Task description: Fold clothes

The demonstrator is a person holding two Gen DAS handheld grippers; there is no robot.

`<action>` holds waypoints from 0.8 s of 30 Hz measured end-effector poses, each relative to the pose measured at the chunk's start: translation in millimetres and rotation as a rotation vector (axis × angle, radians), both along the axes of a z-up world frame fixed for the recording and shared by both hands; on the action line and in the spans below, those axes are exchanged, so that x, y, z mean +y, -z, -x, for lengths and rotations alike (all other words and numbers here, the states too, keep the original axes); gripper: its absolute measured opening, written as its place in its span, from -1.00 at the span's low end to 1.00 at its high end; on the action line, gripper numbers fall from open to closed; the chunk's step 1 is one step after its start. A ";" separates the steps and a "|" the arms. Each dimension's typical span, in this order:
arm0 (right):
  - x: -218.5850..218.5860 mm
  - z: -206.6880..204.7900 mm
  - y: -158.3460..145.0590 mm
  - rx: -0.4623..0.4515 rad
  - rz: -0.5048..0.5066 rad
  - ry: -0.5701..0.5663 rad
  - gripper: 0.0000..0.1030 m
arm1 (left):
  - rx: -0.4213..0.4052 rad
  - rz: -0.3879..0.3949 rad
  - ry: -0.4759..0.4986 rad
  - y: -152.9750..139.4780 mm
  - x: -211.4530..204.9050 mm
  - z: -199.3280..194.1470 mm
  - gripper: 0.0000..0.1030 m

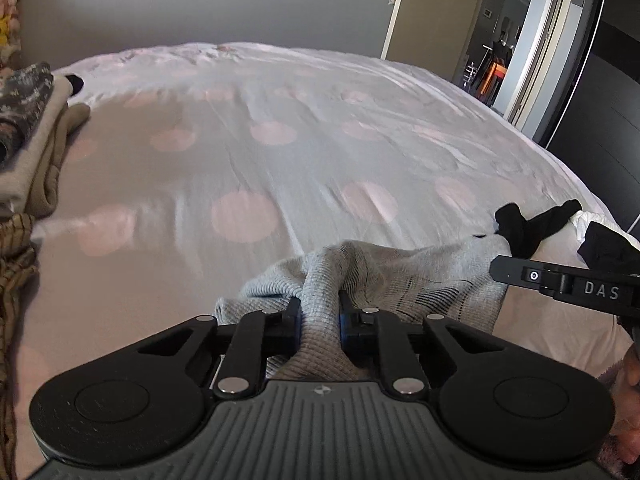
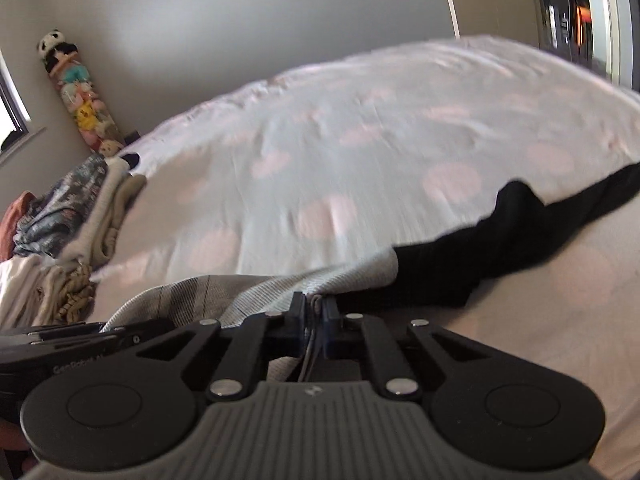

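Note:
A light grey ribbed knit garment (image 1: pixel 400 276) lies crumpled at the near edge of the bed. My left gripper (image 1: pixel 320 312) is shut on a thick bunch of its fabric, which rises between the two fingers. In the right wrist view the same grey garment (image 2: pixel 248 292) stretches to the left, and my right gripper (image 2: pixel 315 312) is shut on a thin edge of it. A black garment (image 2: pixel 500 240) lies across the grey one's right end and trails off to the right. The right gripper's body (image 1: pixel 576 286) shows at the right of the left wrist view.
The bed has a white cover with pink dots (image 1: pixel 280 140). Folded and piled clothes (image 1: pixel 28 136) sit at its left edge. Another black piece (image 1: pixel 612 248) lies at the right. An open door (image 1: pixel 432 4) and a dark wardrobe (image 1: pixel 608 92) stand beyond the bed. Plush toys (image 2: pixel 80 96) hang in the corner.

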State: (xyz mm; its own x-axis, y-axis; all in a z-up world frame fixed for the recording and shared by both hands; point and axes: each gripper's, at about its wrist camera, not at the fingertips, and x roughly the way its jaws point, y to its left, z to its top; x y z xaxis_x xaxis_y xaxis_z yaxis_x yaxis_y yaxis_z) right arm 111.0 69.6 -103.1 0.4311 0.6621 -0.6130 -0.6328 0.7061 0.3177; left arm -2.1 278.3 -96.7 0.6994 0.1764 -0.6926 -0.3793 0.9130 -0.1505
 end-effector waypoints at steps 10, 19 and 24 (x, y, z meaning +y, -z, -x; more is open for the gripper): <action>-2.2 12.2 -91.7 -0.120 -0.211 -0.080 -0.82 | -0.155 -0.063 -0.105 -93.0 27.4 31.1 -0.75; 27.9 -10.8 -83.9 -0.108 -0.044 0.001 -0.98 | 0.082 -0.146 -0.151 -56.8 56.6 13.8 -0.75; 27.4 -11.2 -42.2 0.015 0.031 -0.050 -0.83 | 0.185 -0.121 -0.189 -13.5 76.3 10.8 -0.76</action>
State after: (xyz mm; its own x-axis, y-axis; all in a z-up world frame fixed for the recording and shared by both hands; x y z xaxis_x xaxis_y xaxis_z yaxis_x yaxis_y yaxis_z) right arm 122.2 97.0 -60.8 0.3890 0.6629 -0.6397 -0.6627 0.6837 0.3055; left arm -12.9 354.6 -83.2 0.5100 0.3810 -0.7711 -0.5553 0.8305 0.0431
